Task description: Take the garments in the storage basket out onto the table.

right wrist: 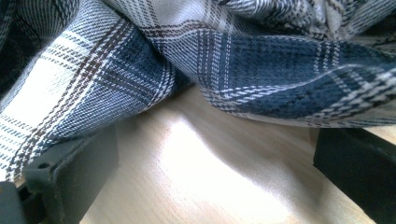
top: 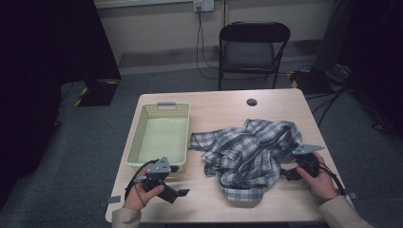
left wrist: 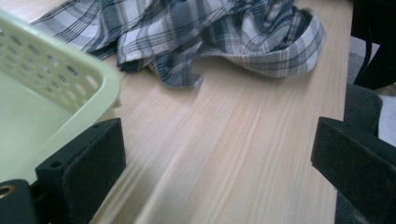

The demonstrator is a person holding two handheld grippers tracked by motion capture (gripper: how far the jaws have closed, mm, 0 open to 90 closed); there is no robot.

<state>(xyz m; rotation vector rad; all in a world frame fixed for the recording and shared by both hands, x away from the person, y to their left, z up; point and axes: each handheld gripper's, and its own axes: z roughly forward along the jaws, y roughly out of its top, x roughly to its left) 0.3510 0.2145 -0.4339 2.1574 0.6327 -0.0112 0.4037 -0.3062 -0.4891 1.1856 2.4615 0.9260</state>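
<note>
Right gripper nosing into the crumpled shirt

The crumpled blue-and-white plaid cotton shirt (top: 249, 154) is lying mid-table, right of the pale green plastic basket (top: 138, 137). The right gripper (top: 291, 174), nearer, is pointing leftward at its edge, jaws apart with cloth draping over them. The left gripper (top: 177, 192) is hovering by the basket's near corner, jaws wide, empty.

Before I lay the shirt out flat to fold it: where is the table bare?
Bare wood lies along the far edge of the table behind the plaid shirt, and in front between the left gripper and the shirt. The basket takes the left side; the right gripper crowds the shirt's right.
</note>
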